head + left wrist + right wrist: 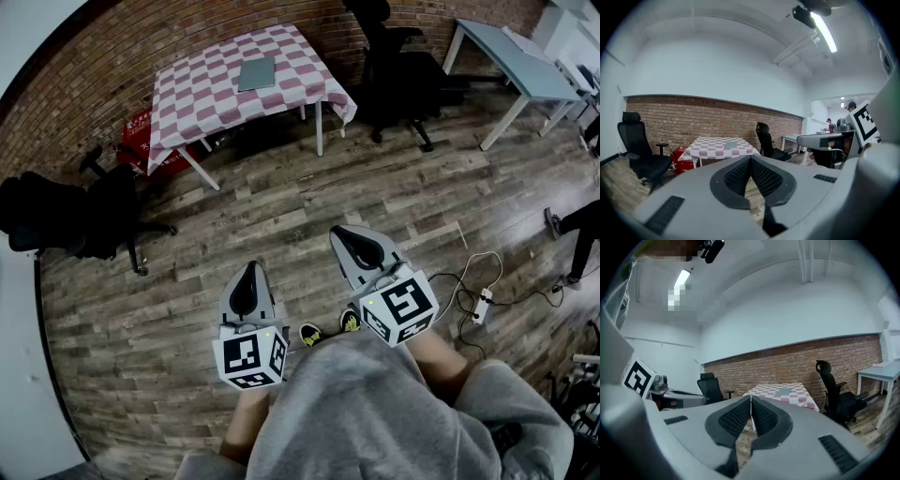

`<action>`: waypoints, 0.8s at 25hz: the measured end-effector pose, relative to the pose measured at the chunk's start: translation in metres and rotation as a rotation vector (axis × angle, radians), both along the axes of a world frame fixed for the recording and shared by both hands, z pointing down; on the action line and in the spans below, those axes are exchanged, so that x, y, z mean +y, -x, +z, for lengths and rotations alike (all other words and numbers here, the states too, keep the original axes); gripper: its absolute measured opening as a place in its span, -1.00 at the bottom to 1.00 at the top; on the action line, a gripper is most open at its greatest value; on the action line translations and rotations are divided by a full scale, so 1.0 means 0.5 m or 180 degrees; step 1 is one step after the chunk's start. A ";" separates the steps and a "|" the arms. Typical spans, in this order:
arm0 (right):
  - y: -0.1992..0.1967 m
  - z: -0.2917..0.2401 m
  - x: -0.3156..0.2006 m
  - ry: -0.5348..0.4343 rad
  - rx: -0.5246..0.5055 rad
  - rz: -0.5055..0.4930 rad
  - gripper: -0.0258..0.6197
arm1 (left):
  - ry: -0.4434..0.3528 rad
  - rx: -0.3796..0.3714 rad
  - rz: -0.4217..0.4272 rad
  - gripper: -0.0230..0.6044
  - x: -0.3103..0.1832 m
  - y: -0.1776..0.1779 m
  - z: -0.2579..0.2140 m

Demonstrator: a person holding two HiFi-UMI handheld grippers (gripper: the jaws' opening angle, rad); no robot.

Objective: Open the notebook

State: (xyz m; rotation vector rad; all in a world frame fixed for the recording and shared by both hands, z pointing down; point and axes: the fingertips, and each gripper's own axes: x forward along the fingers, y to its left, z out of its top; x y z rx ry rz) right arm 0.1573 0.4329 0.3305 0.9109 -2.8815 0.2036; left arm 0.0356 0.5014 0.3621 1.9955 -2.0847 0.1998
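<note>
A closed grey notebook [256, 73] lies flat on a table with a red-and-white checked cloth [211, 94] by the brick wall, far ahead of me. It also shows small in the left gripper view as the notebook [731, 145] and in the right gripper view as the notebook [783, 392]. My left gripper [250, 269] is shut and empty, held low in front of my body. My right gripper [343, 234] is shut and empty too, beside it and slightly further forward. Both point toward the table, well short of it.
A black office chair [80, 220] stands left of the table, another [398, 66] right of it. A red crate [150, 150] sits under the table's left side. A white desk [516, 70] is at far right. A power strip and cables [481, 302] lie on the wood floor.
</note>
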 end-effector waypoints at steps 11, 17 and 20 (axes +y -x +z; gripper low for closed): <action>-0.042 -0.005 0.006 0.0011 -0.0036 0.0221 -0.83 | -0.0046 -0.0026 -0.0025 -0.89 0.009 0.014 -0.010; -0.034 -0.007 0.027 0.0012 -0.0031 0.0237 -0.83 | -0.0071 -0.0020 0.0042 -0.89 0.026 0.016 -0.019; -0.024 -0.008 0.039 -0.0007 -0.0028 0.0239 -0.83 | -0.0090 -0.0040 0.0062 -0.89 0.038 0.023 -0.018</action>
